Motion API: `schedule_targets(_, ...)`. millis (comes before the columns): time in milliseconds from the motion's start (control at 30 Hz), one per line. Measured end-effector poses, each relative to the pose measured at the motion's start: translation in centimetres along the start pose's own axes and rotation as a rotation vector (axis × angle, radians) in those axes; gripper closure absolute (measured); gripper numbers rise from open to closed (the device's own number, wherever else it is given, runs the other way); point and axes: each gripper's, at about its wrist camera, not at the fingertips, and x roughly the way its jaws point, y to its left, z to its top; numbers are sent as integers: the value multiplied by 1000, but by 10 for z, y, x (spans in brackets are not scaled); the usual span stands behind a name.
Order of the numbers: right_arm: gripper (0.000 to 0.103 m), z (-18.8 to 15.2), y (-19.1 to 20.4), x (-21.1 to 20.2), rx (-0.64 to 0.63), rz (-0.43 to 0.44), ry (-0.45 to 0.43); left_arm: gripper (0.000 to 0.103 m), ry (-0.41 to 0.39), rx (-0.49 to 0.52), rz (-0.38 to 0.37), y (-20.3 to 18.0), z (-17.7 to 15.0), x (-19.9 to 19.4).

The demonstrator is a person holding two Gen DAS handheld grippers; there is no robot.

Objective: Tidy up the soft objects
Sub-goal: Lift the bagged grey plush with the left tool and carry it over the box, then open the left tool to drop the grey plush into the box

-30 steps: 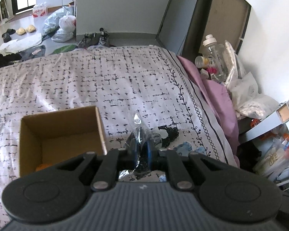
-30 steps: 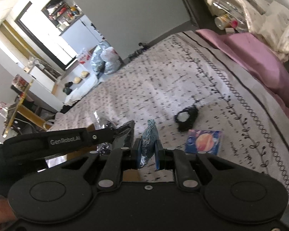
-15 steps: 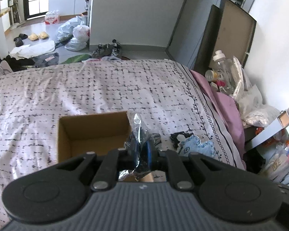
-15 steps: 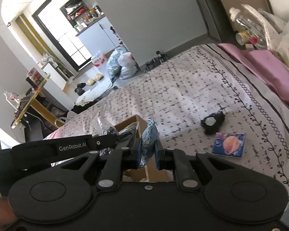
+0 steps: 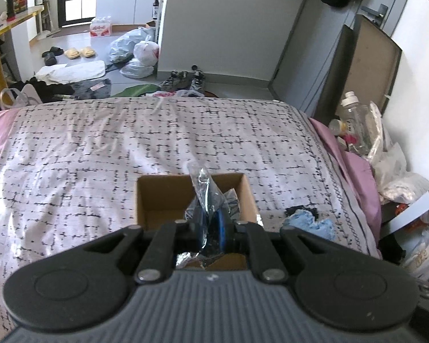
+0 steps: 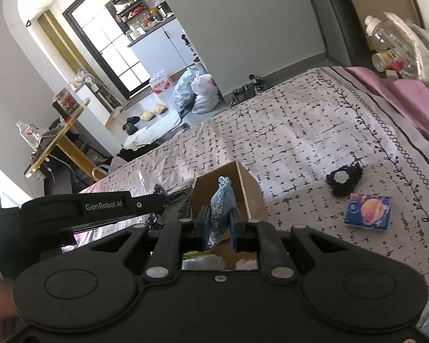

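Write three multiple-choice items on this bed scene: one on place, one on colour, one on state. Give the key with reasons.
1. Where does the printed box lie?
A. On the bedspread
B. Inside the carton
C. On the floor

2. What colour is the cloth in the right gripper?
A. Red
B. Blue
C. Yellow

3. How is the left gripper?
A. Wide open
B. Shut, holding nothing
C. Shut on a plastic packet

Key: A, it rests flat beside a dark knit piece; B, its weave shows blue; C, the jaws pinch the packet over the carton.
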Motion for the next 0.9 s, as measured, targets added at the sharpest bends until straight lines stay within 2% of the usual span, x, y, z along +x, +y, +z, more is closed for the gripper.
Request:
schedule_targets(333,89,-5,17,24,-55,21,35,94,31,-58,46,35,-1,24)
schedule_targets(700,89,-13,16,52,-66,12,69,93,73,-78,26,36,0,57)
schedule_targets(800,89,-17,15,58,-64,16,77,90,88,-70,24,30,1,64)
schedule_targets(867,89,-19,14,63,-59,26,89,86,70,-48,25,25,1,63)
schedule_targets(900,89,-20,13,65,-53,32,97,81,58,-35,33,23,2,62)
